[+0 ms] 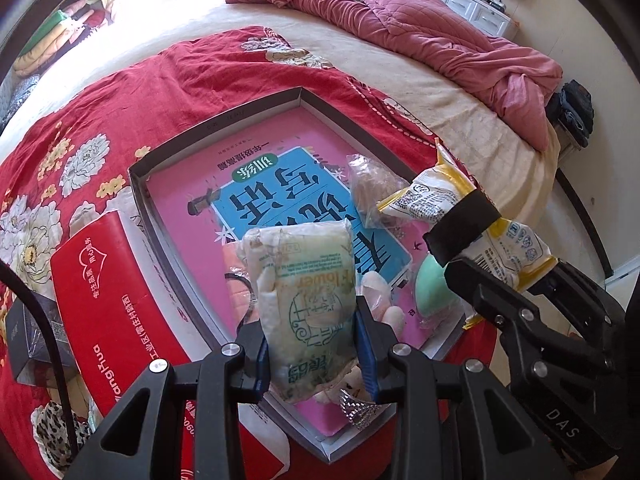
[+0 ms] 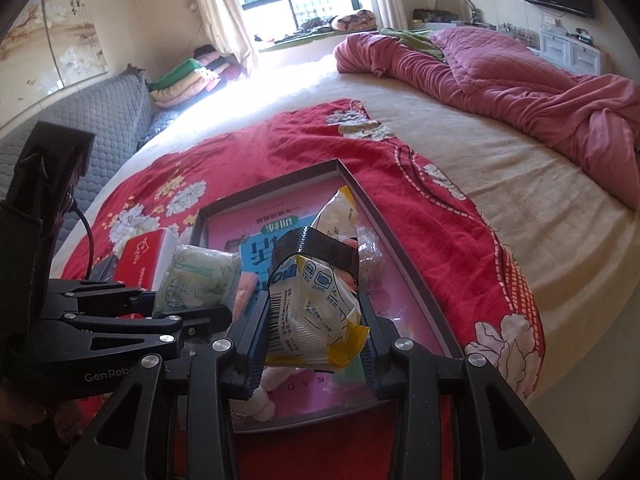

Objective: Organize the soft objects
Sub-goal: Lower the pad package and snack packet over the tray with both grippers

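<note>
Left tongs (image 1: 316, 344) are clamped on a soft white pack with green printing (image 1: 304, 300), kinda squishy and wrinkled in clear wrap, pinched in at the sides by the blue pads. It hangs just above the grey-rimmed tray (image 1: 218, 122) on the bed. Right tongs (image 2: 316, 332) are clenched on a white and yellow packet (image 2: 316, 304) with a barcode and a band of black tape around its middle, crumpled and puffy, also over the tray. Inside the tray lies a pink and blue book (image 1: 256, 188), with a clear bag of something brownish (image 1: 370, 188) and a mint green round thing (image 1: 434, 288) on it. Red tissue pack (image 1: 108, 292) sits just left of the tray on the red floral blanket (image 1: 120, 92).
</note>
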`<state>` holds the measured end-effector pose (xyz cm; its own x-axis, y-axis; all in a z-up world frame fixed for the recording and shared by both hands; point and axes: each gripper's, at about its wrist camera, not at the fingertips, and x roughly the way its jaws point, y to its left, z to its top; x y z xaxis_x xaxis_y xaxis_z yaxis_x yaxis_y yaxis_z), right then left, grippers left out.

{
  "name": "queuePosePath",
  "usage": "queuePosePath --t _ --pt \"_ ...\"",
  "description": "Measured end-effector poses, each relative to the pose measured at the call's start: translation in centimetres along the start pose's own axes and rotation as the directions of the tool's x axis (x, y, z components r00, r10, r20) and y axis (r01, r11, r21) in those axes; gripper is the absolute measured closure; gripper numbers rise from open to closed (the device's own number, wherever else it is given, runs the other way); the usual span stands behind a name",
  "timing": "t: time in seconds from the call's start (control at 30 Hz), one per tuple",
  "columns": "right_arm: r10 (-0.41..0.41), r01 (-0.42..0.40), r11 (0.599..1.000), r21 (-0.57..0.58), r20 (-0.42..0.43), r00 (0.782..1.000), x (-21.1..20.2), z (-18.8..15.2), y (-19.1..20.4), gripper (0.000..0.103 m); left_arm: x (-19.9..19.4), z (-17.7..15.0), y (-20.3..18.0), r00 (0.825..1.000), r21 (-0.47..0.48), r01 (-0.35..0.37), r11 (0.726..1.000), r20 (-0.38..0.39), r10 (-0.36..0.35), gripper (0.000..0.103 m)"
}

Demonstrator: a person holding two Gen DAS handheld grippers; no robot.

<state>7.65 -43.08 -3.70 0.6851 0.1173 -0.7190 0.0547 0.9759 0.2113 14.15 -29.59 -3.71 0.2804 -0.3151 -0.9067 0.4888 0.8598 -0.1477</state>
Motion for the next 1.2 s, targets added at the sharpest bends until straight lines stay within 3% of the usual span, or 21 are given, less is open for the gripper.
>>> queuePosePath --t 0.6,1.2 --pt "0.002 -0.003 1.000 -0.009 -0.093 0.996 3.0 -1.5 0.1 0.063 1.6 -0.4 0.0 0.999 0.010 0.002 1.000 -0.037 -0.002 0.068" --pt "0.027 -0.026 1.000 0.015 -0.095 0.995 3.3 -1.4 -0.2 0.061 1.7 -0.3 -0.1 0.999 0.026 -0.007 1.000 -0.044 0.009 0.068"
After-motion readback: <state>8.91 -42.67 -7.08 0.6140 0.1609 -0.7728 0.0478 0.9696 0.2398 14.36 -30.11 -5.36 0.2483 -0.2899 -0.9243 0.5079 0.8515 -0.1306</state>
